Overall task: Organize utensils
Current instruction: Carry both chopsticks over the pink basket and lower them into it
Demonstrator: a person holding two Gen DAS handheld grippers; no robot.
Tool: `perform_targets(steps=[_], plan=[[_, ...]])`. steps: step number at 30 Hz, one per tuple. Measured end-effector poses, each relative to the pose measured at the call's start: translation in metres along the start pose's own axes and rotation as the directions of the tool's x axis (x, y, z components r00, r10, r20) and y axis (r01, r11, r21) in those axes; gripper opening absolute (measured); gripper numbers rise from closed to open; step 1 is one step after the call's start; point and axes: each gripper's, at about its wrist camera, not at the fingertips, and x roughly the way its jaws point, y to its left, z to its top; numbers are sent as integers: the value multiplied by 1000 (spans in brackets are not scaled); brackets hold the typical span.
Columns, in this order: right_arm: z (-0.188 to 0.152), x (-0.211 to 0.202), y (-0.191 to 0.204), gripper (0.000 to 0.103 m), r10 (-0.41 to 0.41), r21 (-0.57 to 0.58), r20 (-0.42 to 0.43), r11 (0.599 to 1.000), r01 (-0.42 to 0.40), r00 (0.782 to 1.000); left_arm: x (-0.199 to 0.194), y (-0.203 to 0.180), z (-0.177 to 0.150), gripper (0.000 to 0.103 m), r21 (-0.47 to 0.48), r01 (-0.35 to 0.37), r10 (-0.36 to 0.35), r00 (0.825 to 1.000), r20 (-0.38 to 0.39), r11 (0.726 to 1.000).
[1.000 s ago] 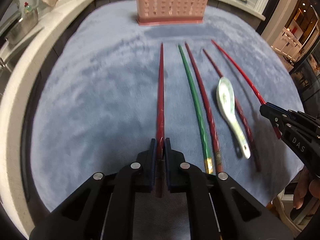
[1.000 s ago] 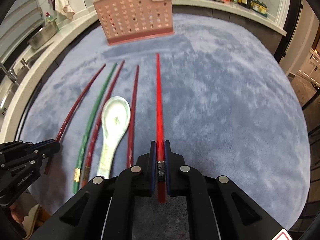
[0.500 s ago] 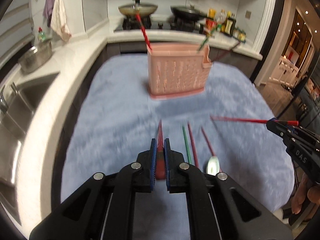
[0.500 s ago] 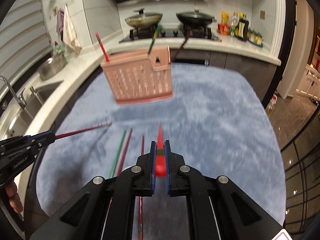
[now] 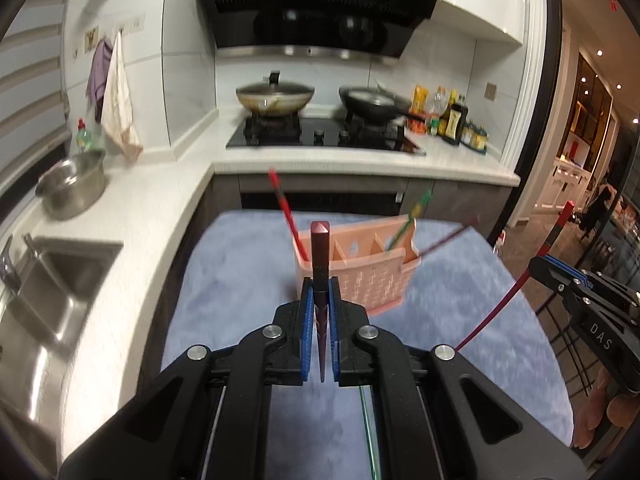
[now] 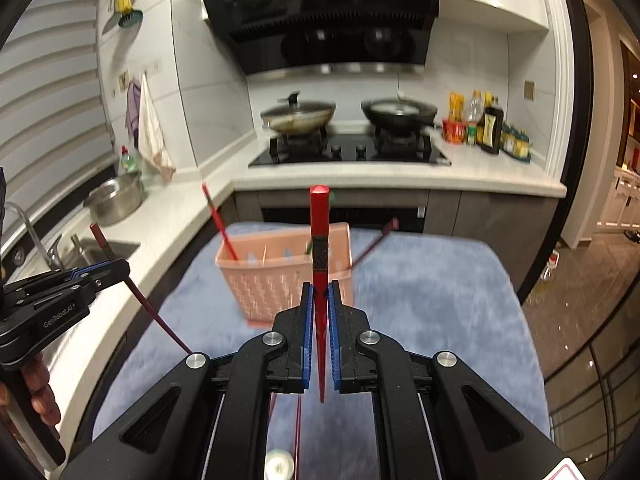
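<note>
A fuzzy, matt blue-grey cloth (image 5: 248,280) covered the table at frame centre. The pink perforated plastic basket (image 5: 372,284) looked matt. At left, the round steel bowl (image 5: 72,188) and steel sink (image 5: 48,292) shone glossy.

Basket (image 5: 362,276) on the cloth (image 5: 240,280) — stove (image 5: 320,136) behind, sink (image 5: 44,300) left.

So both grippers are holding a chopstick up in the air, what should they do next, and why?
Probably carry them forward over the pink basket and tip them in, one at a time. The left gripper is shut on a dark red chopstick, the right gripper on a bright red chopstick. The basket already holds other chopsticks and its middle slots look free.
</note>
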Motion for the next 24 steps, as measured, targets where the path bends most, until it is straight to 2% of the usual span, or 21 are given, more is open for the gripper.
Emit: perform_targets(steps=[8, 12, 17, 24], plan=[[71, 12, -2, 7, 40, 45, 123, 998, -46, 992, -2, 1, 71, 7, -23, 17, -13, 991, 134, 1000], [101, 23, -1, 7, 80, 77, 153, 993, -93, 985, 3, 1, 97, 7, -30, 25, -20, 985, 174, 999], [122, 48, 10, 7, 91, 56, 154, 993, -100, 984, 25, 1, 106, 7, -37, 22, -16, 987, 159, 999], [121, 86, 26, 7, 82, 12, 99, 996, -84, 992, 55, 8, 99, 7, -54, 12, -6, 995, 101, 998]])
